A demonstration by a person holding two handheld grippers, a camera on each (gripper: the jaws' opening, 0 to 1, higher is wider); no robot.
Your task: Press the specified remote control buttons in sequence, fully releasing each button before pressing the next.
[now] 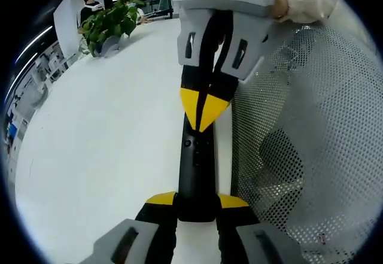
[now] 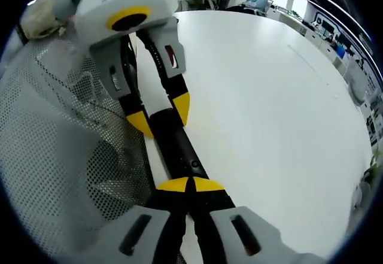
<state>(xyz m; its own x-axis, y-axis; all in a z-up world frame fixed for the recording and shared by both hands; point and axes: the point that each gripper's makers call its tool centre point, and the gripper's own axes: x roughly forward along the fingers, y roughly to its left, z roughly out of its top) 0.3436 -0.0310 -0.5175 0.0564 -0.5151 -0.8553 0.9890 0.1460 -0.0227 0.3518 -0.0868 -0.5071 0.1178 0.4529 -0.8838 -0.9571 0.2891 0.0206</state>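
Gripping remote (image 1: 195, 168) (both hand-held grippers closed)

The remote control (image 1: 195, 168) is partly hidden: its near end sits between the left tool (image 1: 196, 201) tips, its far end under the closed right tool (image 1: 205, 117). Button markings are too small to read. In the right gripper view, the right tool (image 2: 190, 185) tips cover the pressed spot. The mesh basket (image 1: 311, 138) is cut off at the edge.
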